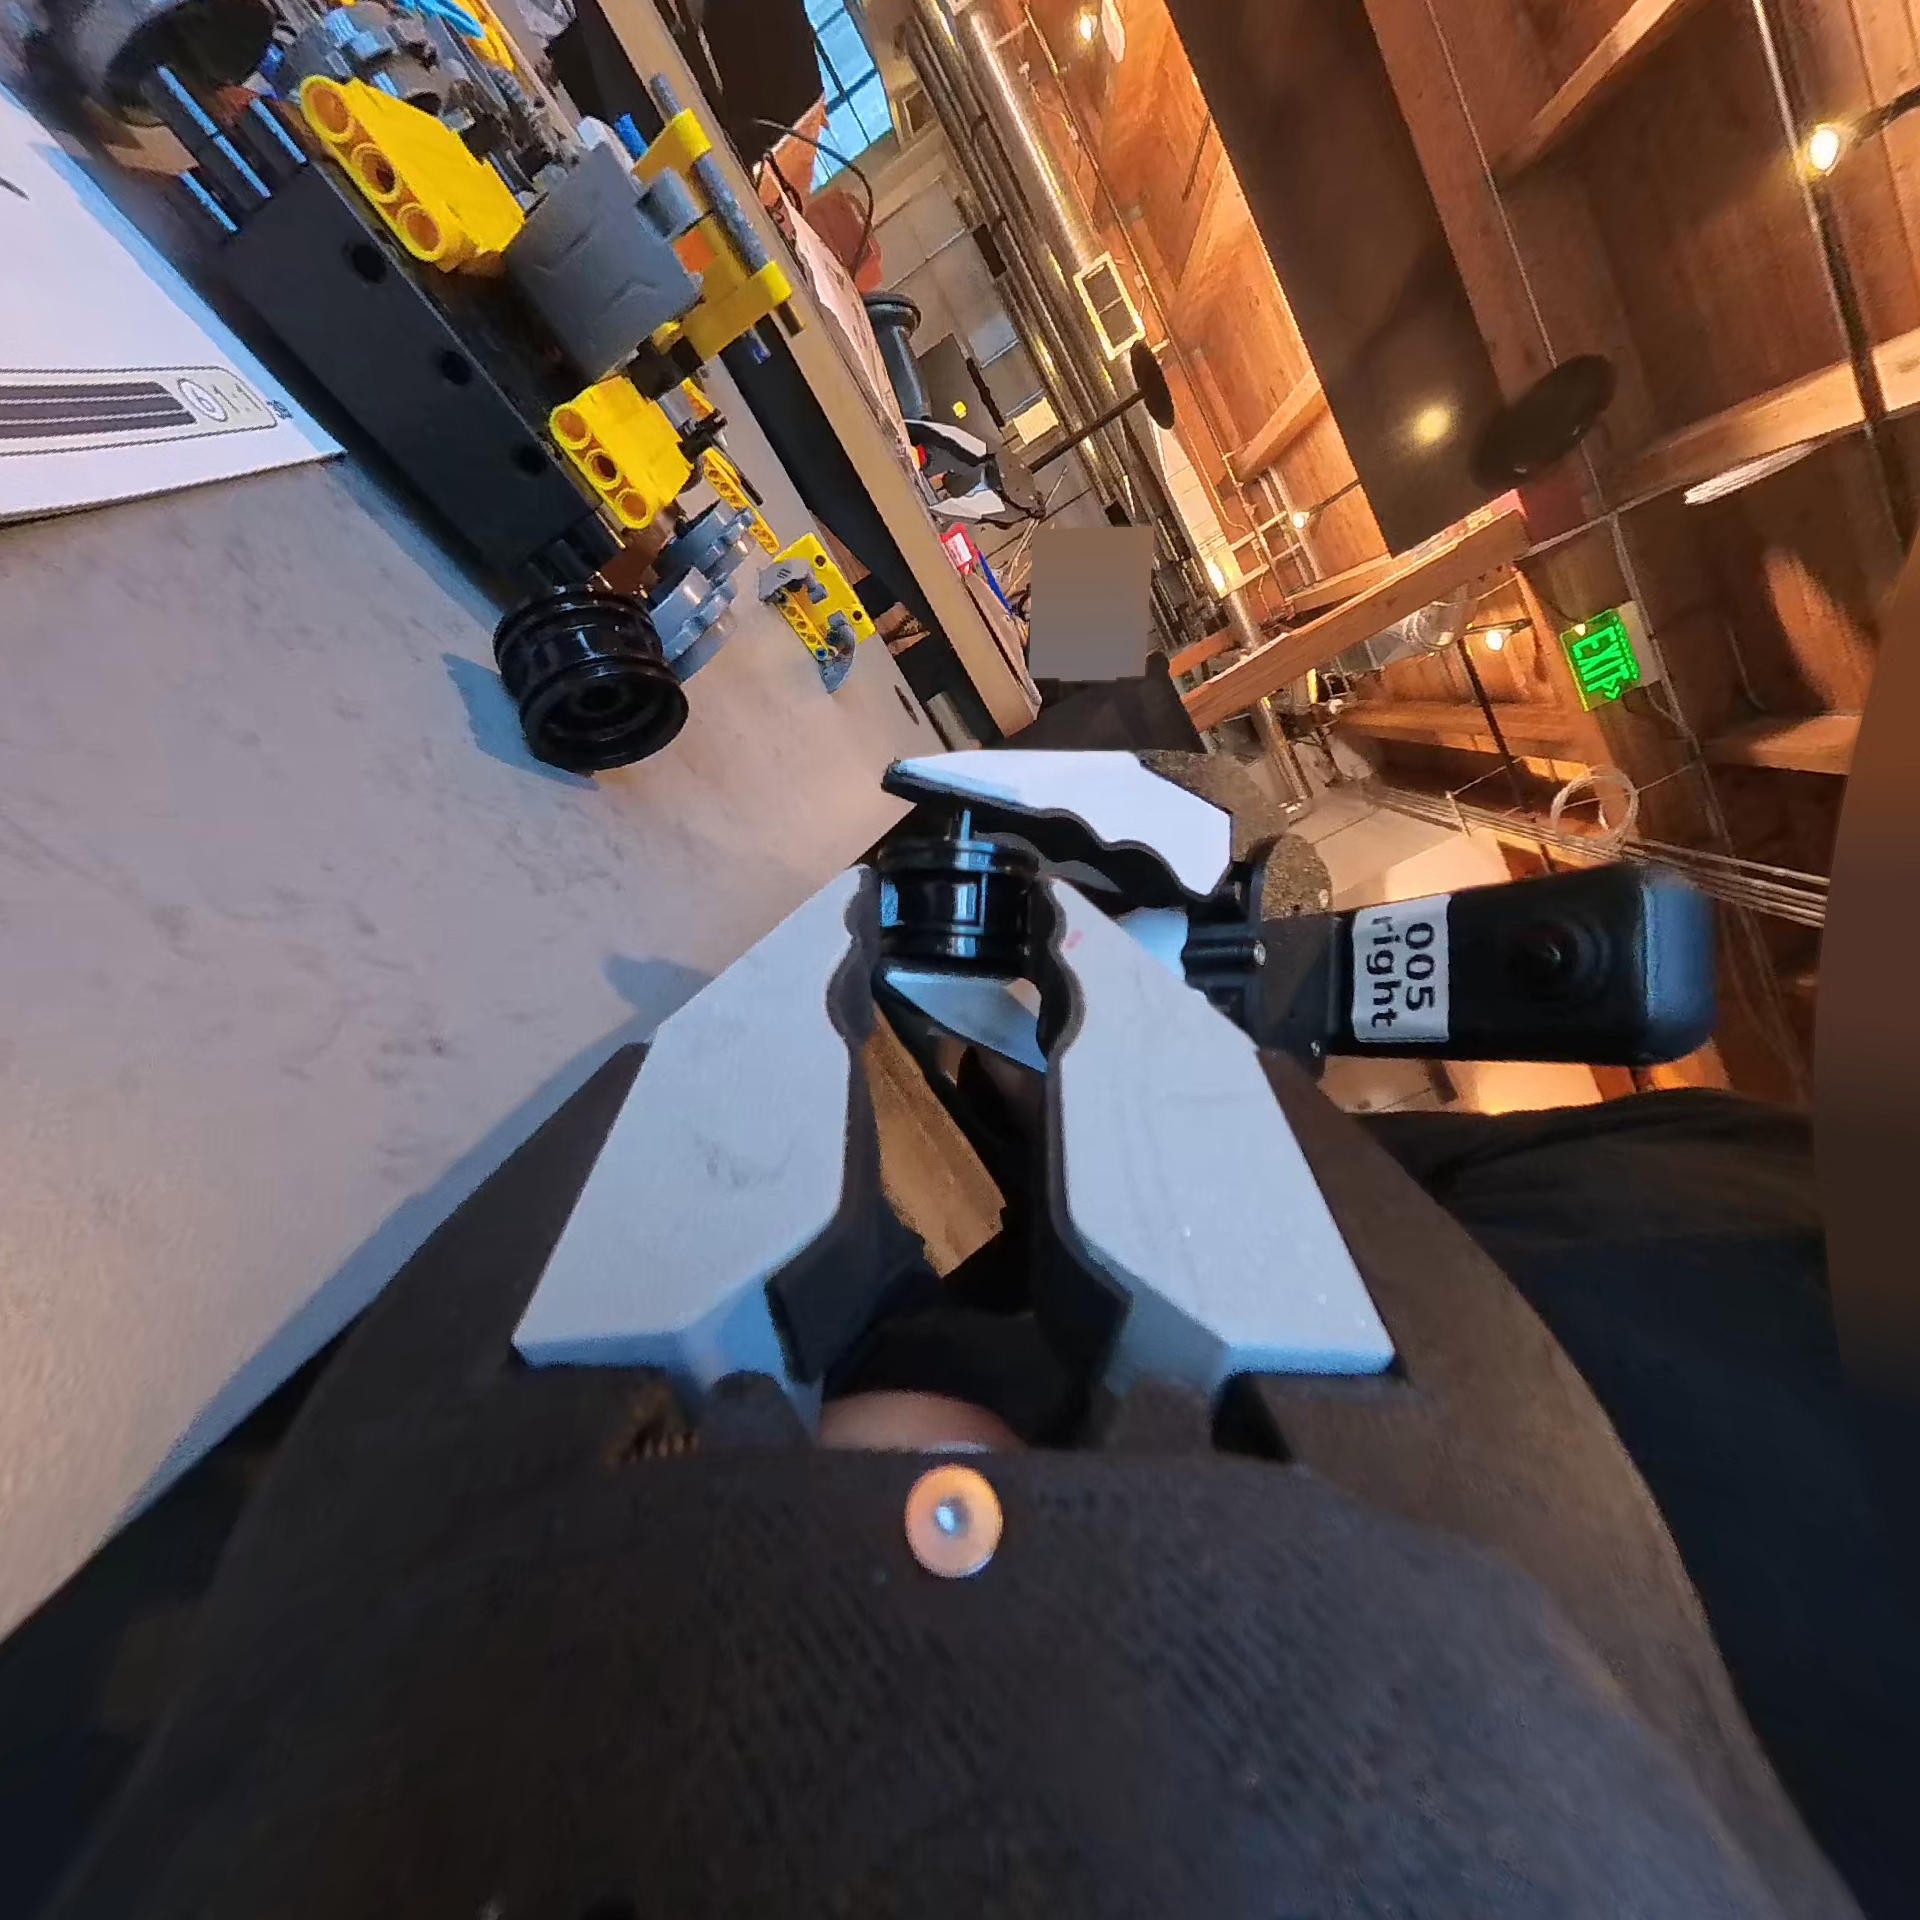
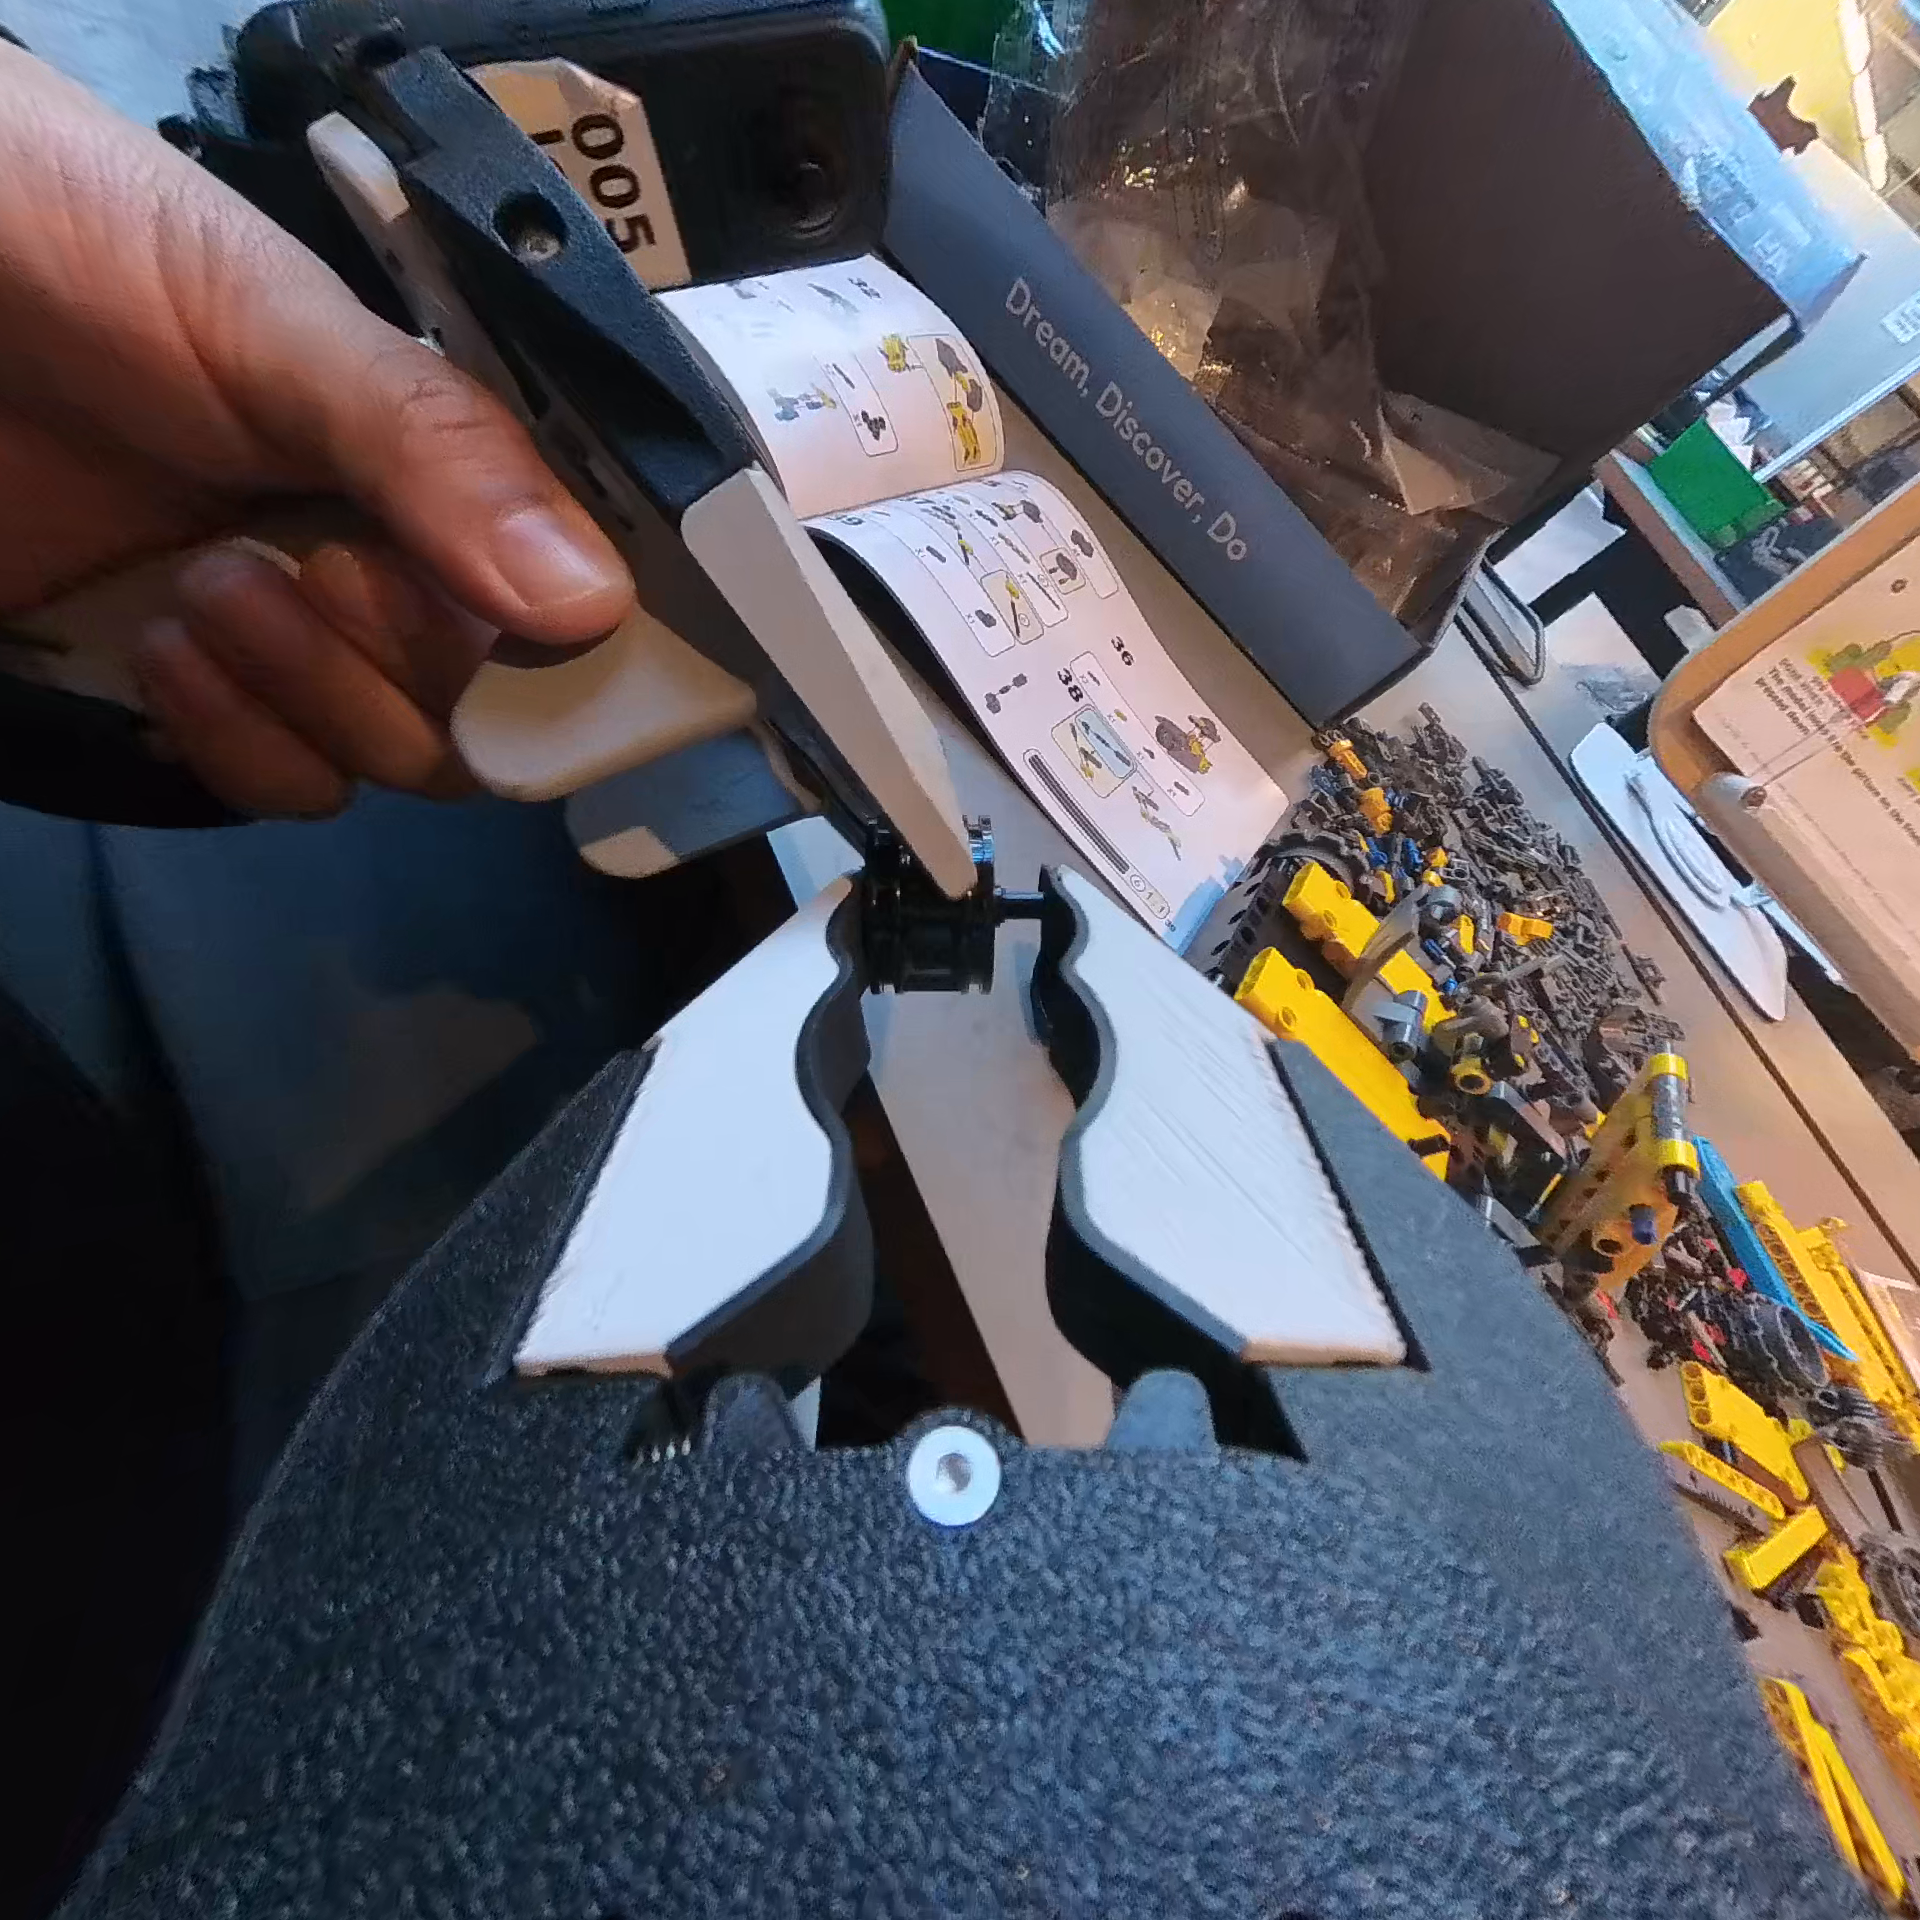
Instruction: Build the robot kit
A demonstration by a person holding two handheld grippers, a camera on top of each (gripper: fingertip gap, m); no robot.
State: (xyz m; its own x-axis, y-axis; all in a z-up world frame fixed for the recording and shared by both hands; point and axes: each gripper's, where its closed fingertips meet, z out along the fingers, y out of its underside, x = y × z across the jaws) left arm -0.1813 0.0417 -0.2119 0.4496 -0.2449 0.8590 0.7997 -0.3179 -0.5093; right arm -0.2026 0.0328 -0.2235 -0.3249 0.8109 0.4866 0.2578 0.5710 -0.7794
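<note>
My left gripper (image 1: 956,925) is clamped on a small, glossy black wheel hub (image 1: 951,899), held in the air just off the edge of the mottled grey table (image 1: 260,831).

Only the left wrist view shows a second ribbed black wheel (image 1: 592,675) lying on the table at 10 o'clock. Beyond it is a half-built model (image 1: 416,197) of blocky yellow, grey and black plastic beams with round holes.

Only the right wrist view shows a bare hand (image 2: 260,468) at 9 o'clock gripping the left tool. A thin black pin (image 2: 1013,906) sticks out of the hub's side. My right gripper (image 2: 951,914) has its pale, wavy-edged fingers set well apart. One meets the hub's face and the other meets the pin's tip, but I cannot tell whether they are squeezing.

A curling paper instruction booklet (image 2: 1039,644) lies at 12 o'clock, with a dark grey cardboard box (image 2: 1143,436) beside it. A heap of tiny black and yellow parts (image 2: 1507,883) is at 3 o'clock.
</note>
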